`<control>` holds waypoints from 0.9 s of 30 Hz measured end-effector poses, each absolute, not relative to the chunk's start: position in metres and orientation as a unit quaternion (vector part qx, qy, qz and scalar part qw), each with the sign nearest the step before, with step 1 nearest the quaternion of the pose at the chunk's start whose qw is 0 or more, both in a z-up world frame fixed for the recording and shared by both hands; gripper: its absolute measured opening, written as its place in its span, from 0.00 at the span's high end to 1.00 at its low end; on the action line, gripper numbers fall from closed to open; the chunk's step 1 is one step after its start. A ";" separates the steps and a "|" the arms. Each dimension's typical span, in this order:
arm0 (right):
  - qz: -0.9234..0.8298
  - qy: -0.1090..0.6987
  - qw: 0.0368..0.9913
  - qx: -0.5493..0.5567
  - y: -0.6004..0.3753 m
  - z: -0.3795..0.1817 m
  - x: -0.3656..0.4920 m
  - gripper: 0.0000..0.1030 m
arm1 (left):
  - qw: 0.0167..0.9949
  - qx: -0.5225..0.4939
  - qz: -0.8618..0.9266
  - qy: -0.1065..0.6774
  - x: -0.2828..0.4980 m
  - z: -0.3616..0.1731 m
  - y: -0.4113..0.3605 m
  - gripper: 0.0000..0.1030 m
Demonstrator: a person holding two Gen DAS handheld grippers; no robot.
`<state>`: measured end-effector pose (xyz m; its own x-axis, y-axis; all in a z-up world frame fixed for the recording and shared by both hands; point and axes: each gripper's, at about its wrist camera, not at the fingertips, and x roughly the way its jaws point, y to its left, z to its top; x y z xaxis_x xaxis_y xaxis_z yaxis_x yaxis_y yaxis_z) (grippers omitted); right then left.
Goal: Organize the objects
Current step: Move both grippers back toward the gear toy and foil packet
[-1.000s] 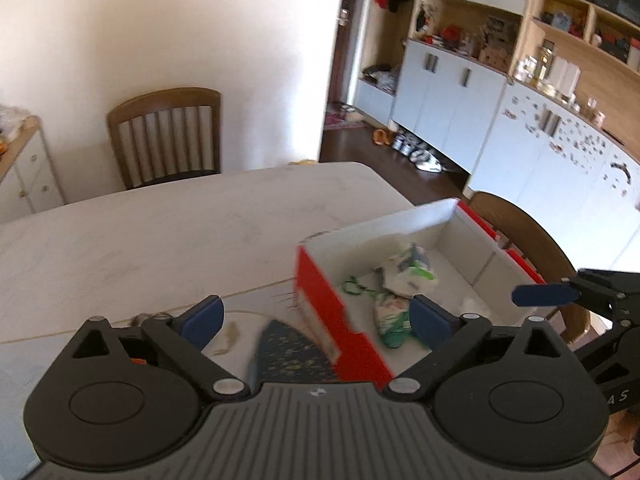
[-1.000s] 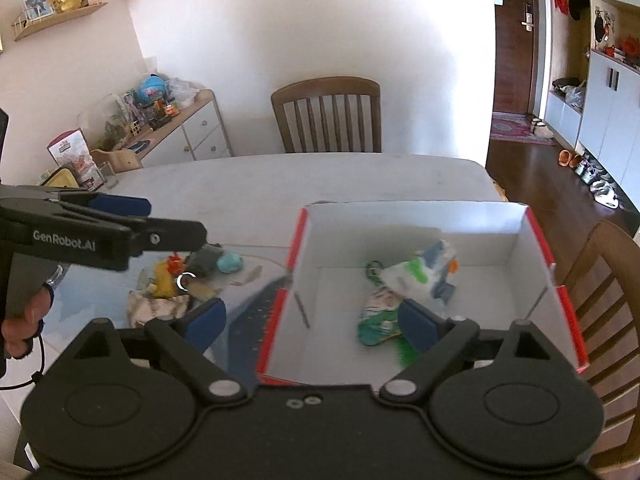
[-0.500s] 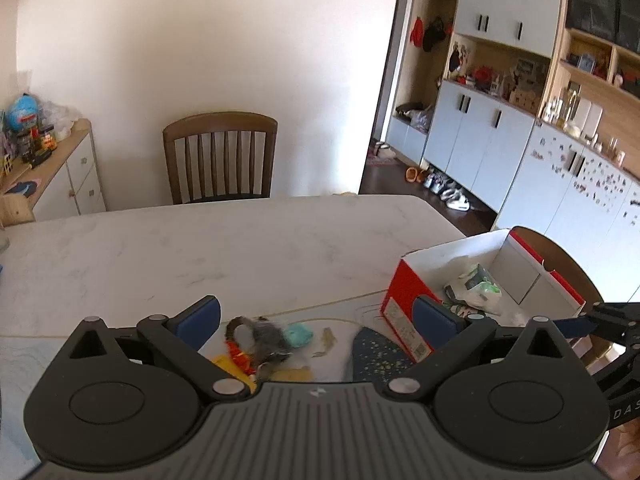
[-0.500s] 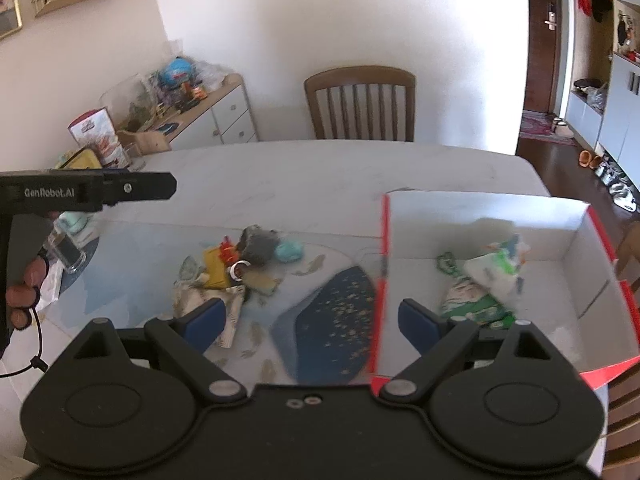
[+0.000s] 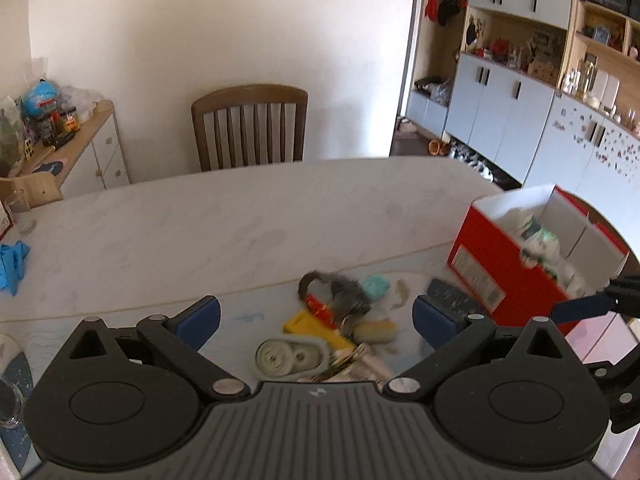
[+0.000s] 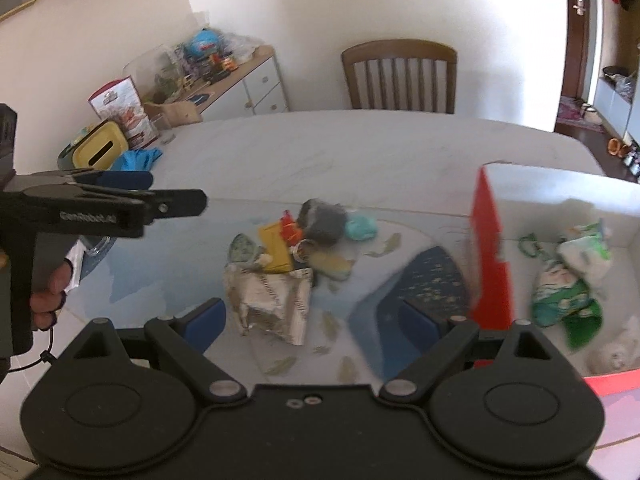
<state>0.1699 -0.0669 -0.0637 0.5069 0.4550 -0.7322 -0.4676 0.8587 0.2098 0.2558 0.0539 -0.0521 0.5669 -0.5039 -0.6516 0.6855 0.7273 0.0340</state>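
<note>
A pile of small objects point(image 6: 292, 248) lies on the table mat: a yellow block point(image 5: 312, 326), a grey furry piece point(image 5: 340, 286), a teal lump point(image 5: 376, 285), a grey geared piece point(image 5: 290, 357) and a crumpled wrapper point(image 6: 272, 300). A red and white box point(image 6: 490, 256) at the right holds green and white packets point(image 6: 572, 276); it also shows in the left wrist view point(image 5: 500, 268). My left gripper point(image 5: 316, 318) is open and empty above the pile. My right gripper point(image 6: 312, 316) is open and empty, near the wrapper.
A wooden chair point(image 5: 250, 126) stands at the table's far side. A sideboard point(image 6: 224, 80) with clutter is at the left. Blue gloves point(image 5: 12, 260), a yellow box point(image 6: 98, 150) and a glass point(image 5: 10, 396) sit at the table's left. Cupboards point(image 5: 520, 108) line the right wall.
Both grippers have swung left, away from the box and toward the pile of small objects. Both stay open and empty.
</note>
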 end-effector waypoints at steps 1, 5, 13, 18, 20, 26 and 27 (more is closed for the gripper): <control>0.268 0.421 0.867 -0.010 -0.063 -0.067 0.170 0.10 | 0.872 0.143 -0.343 0.320 0.258 -0.056 0.057 0.00; 0.274 0.429 0.860 -0.024 -0.042 -0.082 0.174 0.10 | 0.862 0.136 -0.345 0.344 0.269 -0.077 0.065 0.00; 0.284 0.440 0.851 -0.035 -0.021 -0.106 0.185 0.10 | 0.856 0.116 -0.336 0.375 0.292 -0.109 0.076 0.00; 0.290 0.448 0.845 -0.037 -0.010 -0.118 0.193 0.10 | 0.843 0.124 -0.352 0.388 0.300 -0.128 0.071 0.00; 0.289 0.452 0.843 -0.038 -0.006 -0.123 0.196 0.10 | 0.839 0.117 -0.357 0.394 0.306 -0.132 0.069 0.00; 0.293 0.459 0.838 -0.043 0.002 -0.132 0.204 0.10 | 0.824 0.104 -0.371 0.414 0.327 -0.141 0.059 0.00; 0.293 0.460 0.837 -0.044 0.004 -0.133 0.205 0.10 | 0.824 0.100 -0.372 0.416 0.330 -0.142 0.058 0.00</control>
